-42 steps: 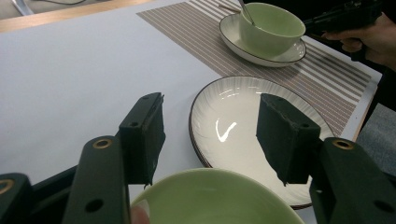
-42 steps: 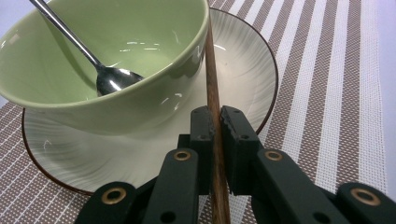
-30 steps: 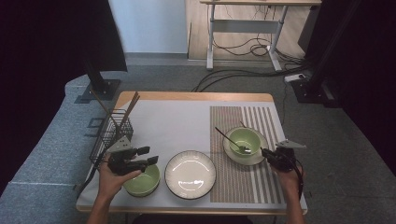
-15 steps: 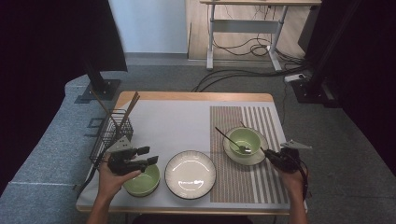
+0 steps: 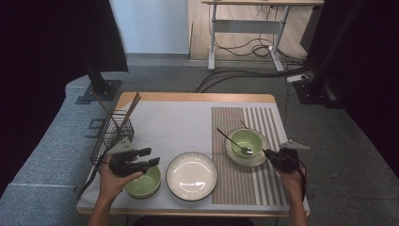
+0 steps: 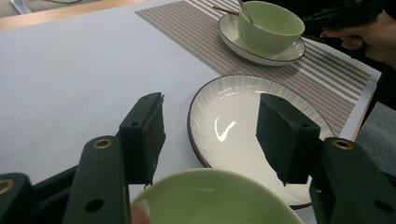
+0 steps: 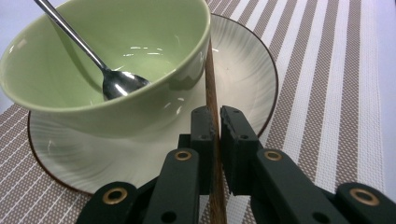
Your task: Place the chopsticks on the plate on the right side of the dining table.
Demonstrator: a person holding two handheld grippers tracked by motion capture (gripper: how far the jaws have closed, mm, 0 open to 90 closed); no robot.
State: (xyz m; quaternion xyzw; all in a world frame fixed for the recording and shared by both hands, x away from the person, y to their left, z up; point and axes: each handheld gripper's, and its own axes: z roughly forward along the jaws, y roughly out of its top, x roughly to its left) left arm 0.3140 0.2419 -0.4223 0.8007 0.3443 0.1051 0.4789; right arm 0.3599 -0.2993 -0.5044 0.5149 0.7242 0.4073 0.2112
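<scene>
My left gripper [image 5: 149, 157] [image 6: 210, 135] stands open just above the near rim of a green bowl [image 5: 143, 182] [image 6: 215, 198] at the front left, nothing between its pads. A white plate [image 5: 192, 175] [image 6: 224, 98] lies just beyond it. My right gripper [image 5: 267, 153] [image 7: 215, 116] is shut on a brown chopstick [image 7: 212, 88]. The chopstick lies across a white saucer [image 5: 256, 159] [image 7: 243, 70], against a second green bowl [image 5: 246, 141] [image 7: 107, 56]. A metal spoon [image 5: 230, 139] [image 7: 116, 84] leans inside that bowl.
A black wire basket [image 5: 113, 134] with several chopsticks stands at the table's left edge. A striped placemat [image 5: 244, 188] [image 7: 327, 93] covers the right half of the table under the saucer. The table's front edge runs close below both hands.
</scene>
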